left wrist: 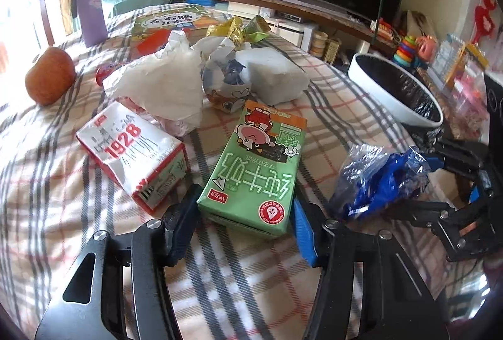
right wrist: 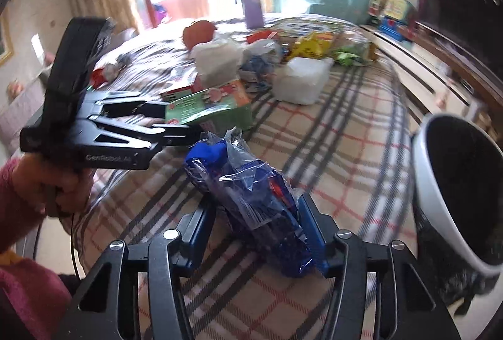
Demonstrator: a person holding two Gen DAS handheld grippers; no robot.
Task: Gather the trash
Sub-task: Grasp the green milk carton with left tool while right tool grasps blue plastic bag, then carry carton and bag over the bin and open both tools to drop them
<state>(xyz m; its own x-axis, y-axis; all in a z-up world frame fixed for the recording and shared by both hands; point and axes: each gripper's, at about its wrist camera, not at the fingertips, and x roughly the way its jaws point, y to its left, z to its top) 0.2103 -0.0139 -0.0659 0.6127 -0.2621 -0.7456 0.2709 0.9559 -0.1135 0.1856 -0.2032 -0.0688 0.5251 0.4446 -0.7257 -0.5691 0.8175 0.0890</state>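
The left hand-held gripper (left wrist: 245,227) sits low at the bottom centre of its view, fingers spread on either side of the near end of the green carton (left wrist: 254,165); the pads look just beside the carton's walls, and I cannot tell whether they press it yet. The carton lies flat on the plaid tabletop (left wrist: 339,120), close beside the red-and-white carton (left wrist: 132,154) to its left.

The right hand-held gripper (right wrist: 256,233) is closed on the blue wrapper (right wrist: 251,195), which juts forward between its fingers in the lower middle of that view. The bin (right wrist: 452,195), black-lined with a white rim, stands at the right edge, near the wrapper but apart from it.

Risks, as I judge them: the wrapper is thin, crinkly film held by one end, so it could slide out on the way to the bin. The left fingers could nudge the red-and-white carton as they close, or grip the green carton only at its end, so it would tip when lifted. The two grippers work near each other and might collide.
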